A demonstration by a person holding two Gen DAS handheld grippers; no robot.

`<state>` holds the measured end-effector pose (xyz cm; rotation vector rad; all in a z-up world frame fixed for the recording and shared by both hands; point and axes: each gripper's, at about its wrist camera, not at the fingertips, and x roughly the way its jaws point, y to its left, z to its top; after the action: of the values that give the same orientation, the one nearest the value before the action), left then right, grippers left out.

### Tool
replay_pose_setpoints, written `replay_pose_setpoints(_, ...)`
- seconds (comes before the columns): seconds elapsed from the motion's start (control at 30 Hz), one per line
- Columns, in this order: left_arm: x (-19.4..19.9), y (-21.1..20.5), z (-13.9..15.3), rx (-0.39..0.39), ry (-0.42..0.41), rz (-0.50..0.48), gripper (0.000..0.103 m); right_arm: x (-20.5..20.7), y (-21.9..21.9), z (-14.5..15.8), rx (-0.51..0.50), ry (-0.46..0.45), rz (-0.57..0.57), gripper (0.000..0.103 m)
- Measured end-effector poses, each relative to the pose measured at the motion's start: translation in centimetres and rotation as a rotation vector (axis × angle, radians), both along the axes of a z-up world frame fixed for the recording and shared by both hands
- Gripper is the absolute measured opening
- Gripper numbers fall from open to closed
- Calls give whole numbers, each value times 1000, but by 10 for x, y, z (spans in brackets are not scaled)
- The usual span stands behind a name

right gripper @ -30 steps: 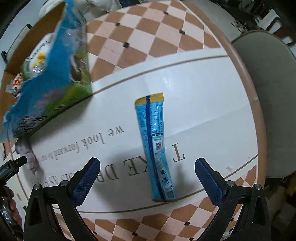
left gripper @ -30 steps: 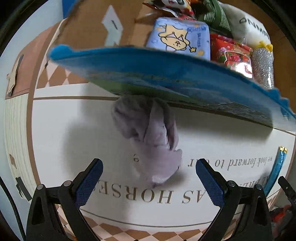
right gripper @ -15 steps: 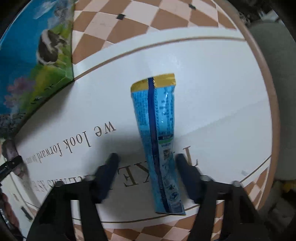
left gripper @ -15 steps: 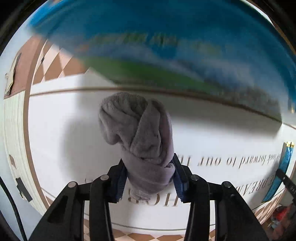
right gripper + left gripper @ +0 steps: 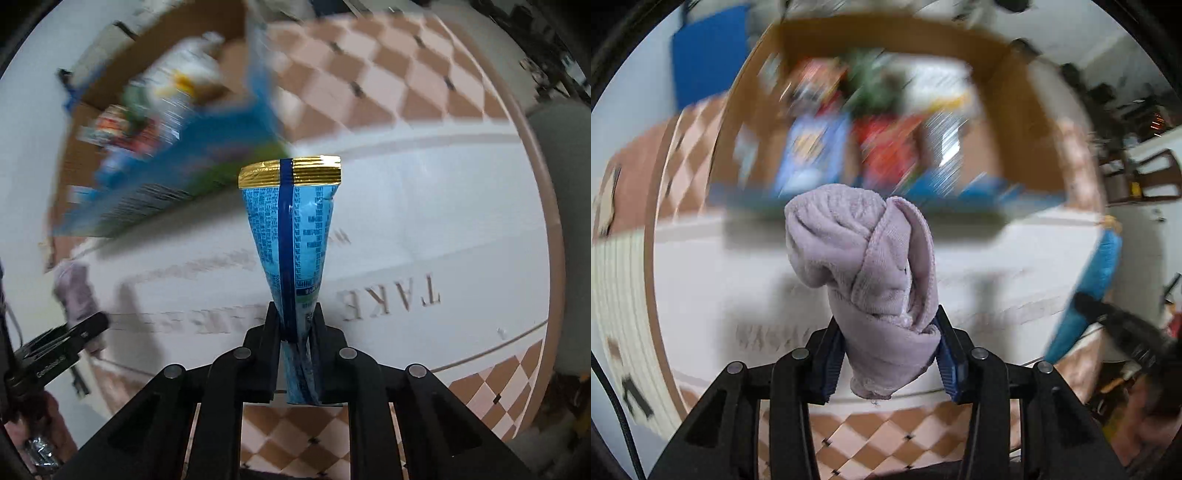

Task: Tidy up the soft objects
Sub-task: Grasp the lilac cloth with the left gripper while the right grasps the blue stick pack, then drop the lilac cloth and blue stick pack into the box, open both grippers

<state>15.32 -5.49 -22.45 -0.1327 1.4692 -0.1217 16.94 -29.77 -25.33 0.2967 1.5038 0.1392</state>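
My left gripper (image 5: 890, 332) is shut on a lilac rolled cloth (image 5: 864, 254) and holds it above the white table (image 5: 713, 280). My right gripper (image 5: 295, 317) is shut on a long blue snack packet (image 5: 291, 229) with a gold top, lifted off the table (image 5: 443, 221). The cardboard box (image 5: 1027, 110) with several packets lies ahead, blurred. The blue packet also shows at the right of the left wrist view (image 5: 1093, 284), and the cloth at the left of the right wrist view (image 5: 75, 291).
A blue-green flap (image 5: 173, 184) sticks out from the box's front. The table has a checkered border (image 5: 406, 85) and printed lettering (image 5: 391, 299). A grey chair (image 5: 569, 229) stands at the right edge.
Both grippers closed from open, the left on the cloth and the right on the blue packet, and both have lifted their loads off the table toward the box.
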Motion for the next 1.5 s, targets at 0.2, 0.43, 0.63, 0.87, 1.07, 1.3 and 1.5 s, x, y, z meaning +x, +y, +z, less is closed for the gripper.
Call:
replay_pose_setpoints(0.2,119,-24,44,-30,-48,-91,41,46,22,69,100,-118,-16,15)
replay_pose_setpoints(0.43,230,-48,17,-69,115,-97,41,133,29,66,127,-104,-83,15)
replay_pose_setpoints(0.63,270,-72,-20,-63,223,-128,41,188,34,31,100,-26,-100,15)
replay_pose_setpoints(0.87,280,-94,-59,-44,300,-122,41,209,39,2,55,23,-98,16)
replay_pose_setpoints(1.07,292,-95,-64,-64,326,-121,42,216,38,-6,36,41,-103,17)
replay_pose_setpoints(1.3,297,-91,-58,-91,339,-118,70,216,38,-15,16,81,-101,18)
replay_pose_setpoints(1.5,302,-90,-47,-80,287,-123,86,215,38,-7,6,69,-85,46)
